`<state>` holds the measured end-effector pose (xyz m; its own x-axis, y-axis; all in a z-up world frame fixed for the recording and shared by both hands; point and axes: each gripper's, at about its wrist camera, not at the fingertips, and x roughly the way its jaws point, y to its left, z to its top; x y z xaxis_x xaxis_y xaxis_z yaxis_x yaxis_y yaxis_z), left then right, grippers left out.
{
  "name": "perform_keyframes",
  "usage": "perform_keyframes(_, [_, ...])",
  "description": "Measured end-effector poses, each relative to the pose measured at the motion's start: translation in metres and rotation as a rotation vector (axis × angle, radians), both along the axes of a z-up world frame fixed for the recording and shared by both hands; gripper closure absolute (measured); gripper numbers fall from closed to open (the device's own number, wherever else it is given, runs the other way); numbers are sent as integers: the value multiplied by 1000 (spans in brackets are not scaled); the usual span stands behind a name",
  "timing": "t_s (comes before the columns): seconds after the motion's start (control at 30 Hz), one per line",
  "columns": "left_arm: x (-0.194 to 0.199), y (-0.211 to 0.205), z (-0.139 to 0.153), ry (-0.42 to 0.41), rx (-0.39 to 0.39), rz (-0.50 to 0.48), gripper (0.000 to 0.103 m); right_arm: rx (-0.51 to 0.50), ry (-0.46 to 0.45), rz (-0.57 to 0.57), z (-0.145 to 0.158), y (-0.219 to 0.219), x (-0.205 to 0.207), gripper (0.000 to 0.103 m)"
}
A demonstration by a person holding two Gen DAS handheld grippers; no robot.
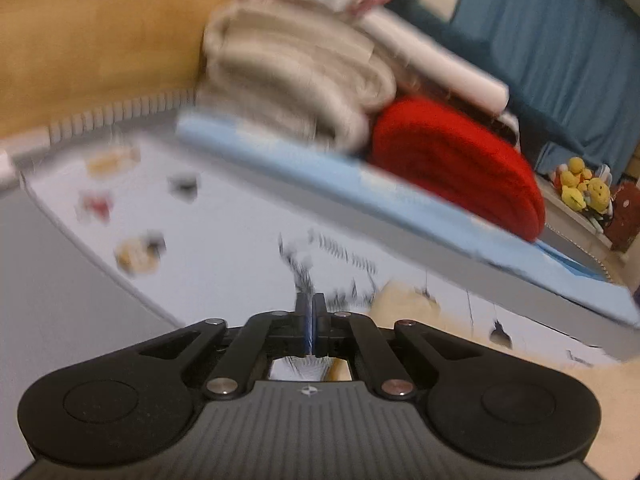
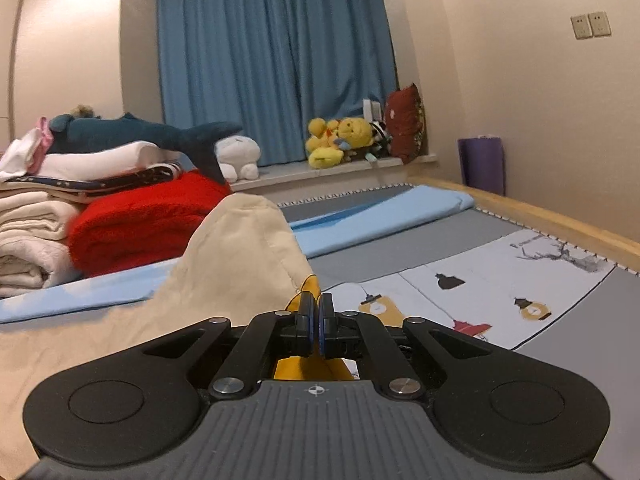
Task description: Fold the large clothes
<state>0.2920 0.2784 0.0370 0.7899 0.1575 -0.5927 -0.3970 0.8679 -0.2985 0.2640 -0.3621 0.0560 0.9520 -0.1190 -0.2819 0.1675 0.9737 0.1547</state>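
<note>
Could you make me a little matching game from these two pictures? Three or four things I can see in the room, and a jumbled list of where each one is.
Things:
1. shark plush
2. red blanket
3. yellow plush toys
4. cream garment

Places:
A. on the window ledge, in front of the blue curtain
B. raised in a peak just ahead of the right gripper
C. on top of the stack of folded bedding
D. on the light blue sheet, beside the rolled cream blankets

Pairs: 1-C, 2-D, 3-A, 4-B
</note>
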Motion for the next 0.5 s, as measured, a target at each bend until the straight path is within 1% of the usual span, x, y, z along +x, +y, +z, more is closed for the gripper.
perform_keyframes(0.03, [4,3,-7,27,-66,-23,103,-5,69,-18,-9,4,14,97])
perform_keyframes(0.07, [6,3,-9,42,-97,-44,101,-21,157,-36,-19,8,28,91])
perform_keyframes(0.1, [7,0,-11,62,-97,-72,100,-45,267,-62,-32,9,41,89])
perform_keyframes(0.13, [8,-4,-12,80,-84,-107,100,-45,333,-76,-41,9,47,88])
perform_keyframes(0.17, [10,-7,-14,99,-83,-144,99,-9,387,-72,-48,7,51,88])
perform_keyframes(0.2, [12,-11,-18,126,-103,-195,96,46,420,-49,-52,4,53,88])
perform_keyframes(0.23, [14,-14,-22,155,-118,-233,85,89,447,-23,-56,1,54,88])
perform_keyframes(0.27, [13,-19,-28,192,-114,-261,69,95,479,-10,-59,1,54,86])
perform_keyframes(0.3, [14,-24,-33,236,-86,-280,61,72,522,-13,-64,2,54,80])
perform_keyframes(0.33, [13,-28,-40,274,-48,-285,53,48,572,-22,-69,2,53,77])
perform_keyframes(0.37, [13,-30,-45,313,-3,-274,50,43,613,-25,-74,0,52,73])
perform_keyframes(0.4, [13,-29,-49,343,19,-257,49,51,636,-29,-75,-2,51,73])
perform_keyframes(0.43, [12,-27,-54,363,11,-243,49,63,651,-33,-78,-5,48,72])
perform_keyframes(0.5, [9,-17,-64,386,-63,-231,52,85,667,-36,-78,-11,43,66])
